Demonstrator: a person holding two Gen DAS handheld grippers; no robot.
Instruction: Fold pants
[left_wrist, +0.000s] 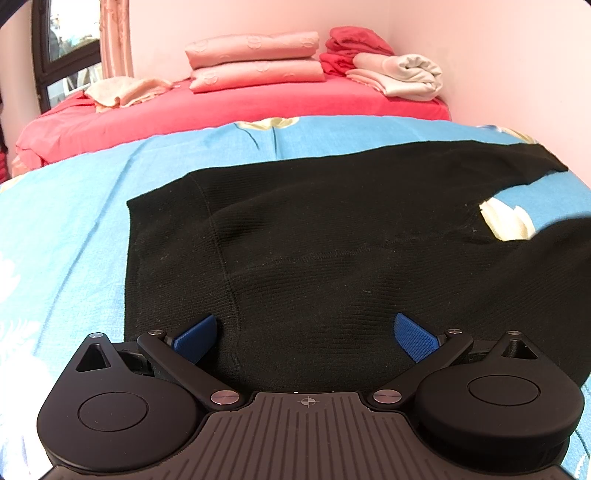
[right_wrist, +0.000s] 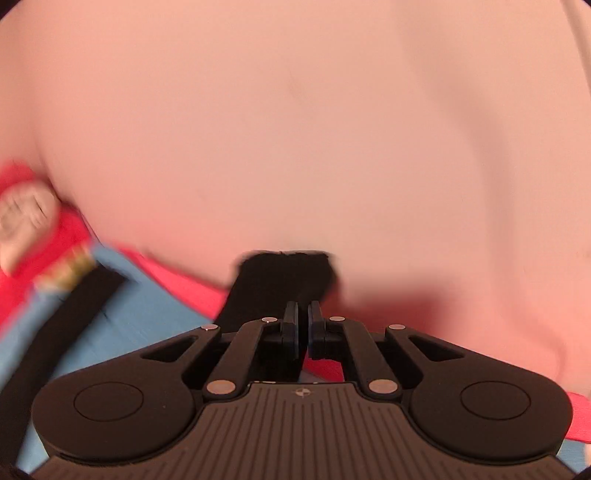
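Black knit pants (left_wrist: 332, 240) lie flat on a blue flowered bedspread (left_wrist: 66, 221), waistband to the left and legs running right. My left gripper (left_wrist: 304, 325) hovers over the near waist part, its blue pads (left_wrist: 195, 338) spread wide with nothing pinched between them. In the right wrist view my right gripper (right_wrist: 303, 306) is shut on the end of one pant leg (right_wrist: 284, 273), whose black cuff sticks up past the fingertips. The other leg (right_wrist: 74, 306) lies blurred on the bedspread (right_wrist: 147, 306) to the left. The lifted leg (left_wrist: 554, 251) shows blurred at the right edge.
Beyond the bedspread is a red sheet (left_wrist: 221, 107) with two pink pillows (left_wrist: 255, 59), red clothes (left_wrist: 351, 44), a folded white blanket (left_wrist: 406, 74) and a pale towel (left_wrist: 125, 90). A window (left_wrist: 66, 48) stands at the far left. A pink wall (right_wrist: 295, 129) fills the right wrist view.
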